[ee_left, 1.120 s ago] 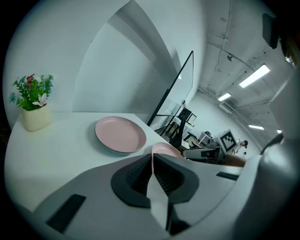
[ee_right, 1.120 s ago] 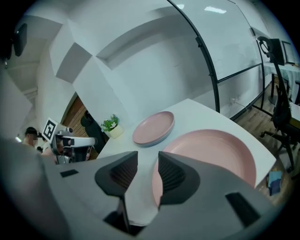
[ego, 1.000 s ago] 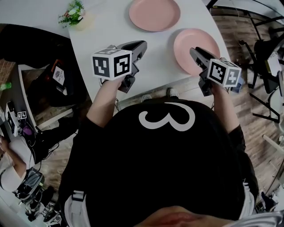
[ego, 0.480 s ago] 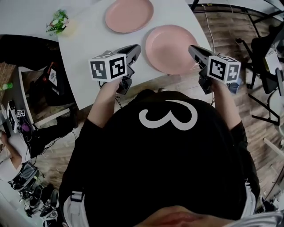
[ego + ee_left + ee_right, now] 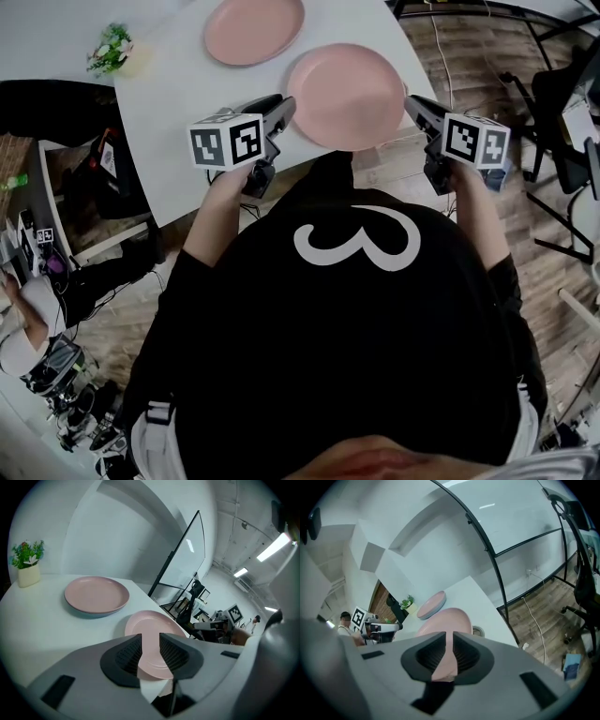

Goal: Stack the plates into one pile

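Note:
Two pink plates lie on the white table (image 5: 178,112). The far plate (image 5: 254,28) (image 5: 96,594) has a bluish edge showing under it. The near plate (image 5: 347,94) (image 5: 152,625) (image 5: 443,620) sits at the table's front edge. My right gripper (image 5: 410,101) (image 5: 451,644) is shut on the near plate's right rim, which runs between its ribbed pads. My left gripper (image 5: 286,101) (image 5: 150,641) hovers at that plate's left side. Its jaws are opening, and the plate's near edge shows through the gap without touching the pads.
A small potted plant (image 5: 112,47) (image 5: 29,566) stands at the table's far left. A round grommet (image 5: 478,631) sits in the tabletop beside the near plate. Black chairs (image 5: 562,112) stand on the wooden floor to the right. A cluttered desk (image 5: 37,253) is on the left.
My right gripper has gone from over the near plate to its right rim and closed there. Both plates now appear further left and nearer the person's body.

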Motion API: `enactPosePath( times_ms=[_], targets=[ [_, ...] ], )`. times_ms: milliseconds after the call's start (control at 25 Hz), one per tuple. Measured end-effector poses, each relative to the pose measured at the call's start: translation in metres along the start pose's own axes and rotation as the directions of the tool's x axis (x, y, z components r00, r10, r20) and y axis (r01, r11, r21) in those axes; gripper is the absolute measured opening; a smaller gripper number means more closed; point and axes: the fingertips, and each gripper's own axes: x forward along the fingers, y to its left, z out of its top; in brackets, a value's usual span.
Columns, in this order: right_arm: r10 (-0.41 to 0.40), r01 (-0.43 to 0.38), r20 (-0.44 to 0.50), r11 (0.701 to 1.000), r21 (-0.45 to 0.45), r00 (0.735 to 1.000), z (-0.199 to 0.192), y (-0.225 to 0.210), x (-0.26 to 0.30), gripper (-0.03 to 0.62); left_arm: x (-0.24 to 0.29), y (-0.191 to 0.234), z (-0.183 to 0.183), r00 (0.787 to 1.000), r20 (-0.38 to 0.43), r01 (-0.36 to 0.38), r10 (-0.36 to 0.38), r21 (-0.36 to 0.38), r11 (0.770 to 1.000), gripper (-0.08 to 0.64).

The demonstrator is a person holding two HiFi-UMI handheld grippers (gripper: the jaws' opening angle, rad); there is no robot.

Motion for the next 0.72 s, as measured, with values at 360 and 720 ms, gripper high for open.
enactPosePath(
  times_ms=[360,720],
  targets=[
    [-0.064,0.067,-0.076,0.997,0.034,0.995,-0.014,-0.034,0.018,0.041,0.024,0.038,-0.017,0.997,-0.055,-0.053,0.047,-0.108,0.993,0.118],
    [-0.057,0.067,-0.155,0.996,0.061,0.986,-0.02,-0.046,0.038,0.075,0.05,0.055,-0.034,0.992,-0.123,-0.053,0.032,-0.169,0.984,0.117]
  ],
)
